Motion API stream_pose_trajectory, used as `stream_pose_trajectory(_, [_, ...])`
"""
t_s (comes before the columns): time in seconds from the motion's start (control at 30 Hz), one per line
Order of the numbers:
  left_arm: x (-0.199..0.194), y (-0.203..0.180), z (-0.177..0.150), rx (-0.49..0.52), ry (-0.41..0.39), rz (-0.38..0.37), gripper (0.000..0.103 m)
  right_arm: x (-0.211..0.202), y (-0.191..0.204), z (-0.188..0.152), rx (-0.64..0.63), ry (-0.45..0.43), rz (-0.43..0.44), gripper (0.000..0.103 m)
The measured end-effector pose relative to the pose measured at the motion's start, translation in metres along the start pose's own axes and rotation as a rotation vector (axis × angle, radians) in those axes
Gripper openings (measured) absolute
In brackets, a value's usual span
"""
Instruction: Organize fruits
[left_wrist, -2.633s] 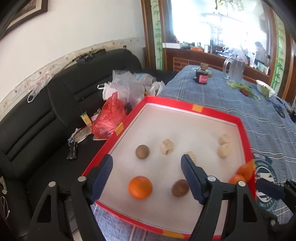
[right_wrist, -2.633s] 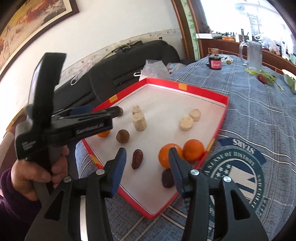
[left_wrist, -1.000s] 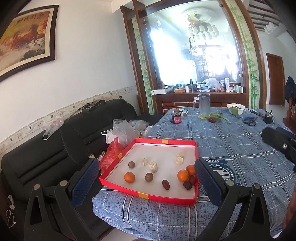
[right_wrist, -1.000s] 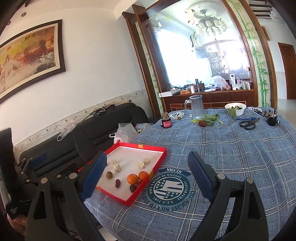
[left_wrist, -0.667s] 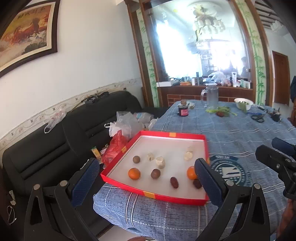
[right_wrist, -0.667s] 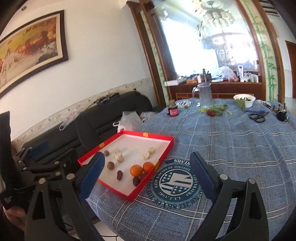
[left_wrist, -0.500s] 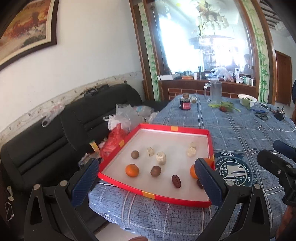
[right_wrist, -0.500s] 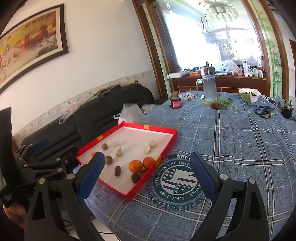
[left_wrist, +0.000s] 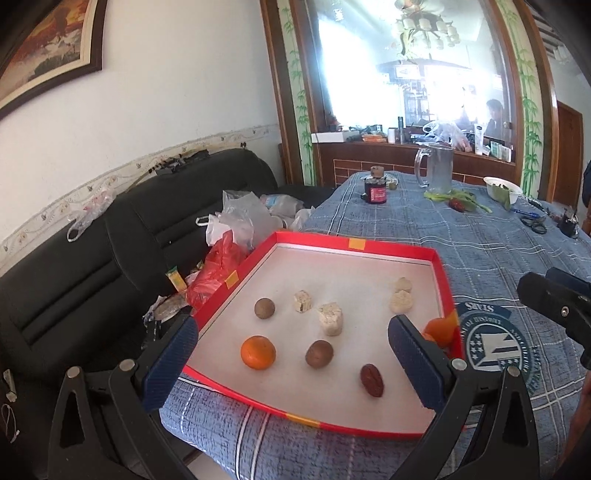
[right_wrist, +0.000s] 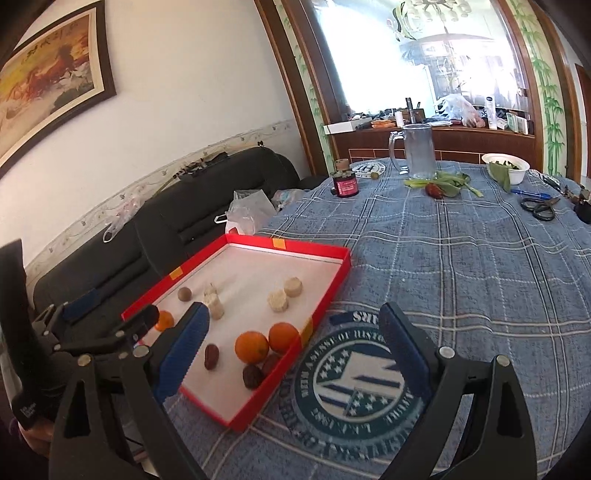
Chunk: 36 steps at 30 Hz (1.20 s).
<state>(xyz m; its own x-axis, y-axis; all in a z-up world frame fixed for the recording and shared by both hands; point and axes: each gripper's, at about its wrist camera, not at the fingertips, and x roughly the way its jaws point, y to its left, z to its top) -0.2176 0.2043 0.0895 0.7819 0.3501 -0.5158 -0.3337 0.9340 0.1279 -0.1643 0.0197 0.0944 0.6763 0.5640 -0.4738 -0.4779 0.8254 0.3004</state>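
From the left wrist we see our left gripper (left_wrist: 291, 356) spread wide and empty, angled down over the near edge of the shallow red cardboard tray (left_wrist: 441, 273) on the blue plaid tablecloth (left_wrist: 491, 243). Between the pads lie a round orange tangerine (left_wrist: 258, 352), a brown walnut (left_wrist: 319, 354) and a dark red date (left_wrist: 372, 380).

From the right wrist, our right gripper (right_wrist: 293, 354) is equally wide and empty, hovering at the tray's near right corner above two more tangerines (right_wrist: 252, 346) touching side by side.
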Motion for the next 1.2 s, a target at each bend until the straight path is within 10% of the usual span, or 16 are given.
stream_pose_trajectory(1.2, [0.040, 0.043, 0.003, -0.099, 0.092, 0.006, 0.103, 0.057, 0.044, -0.003, -0.064, 0.101, 0.000, 0.093])
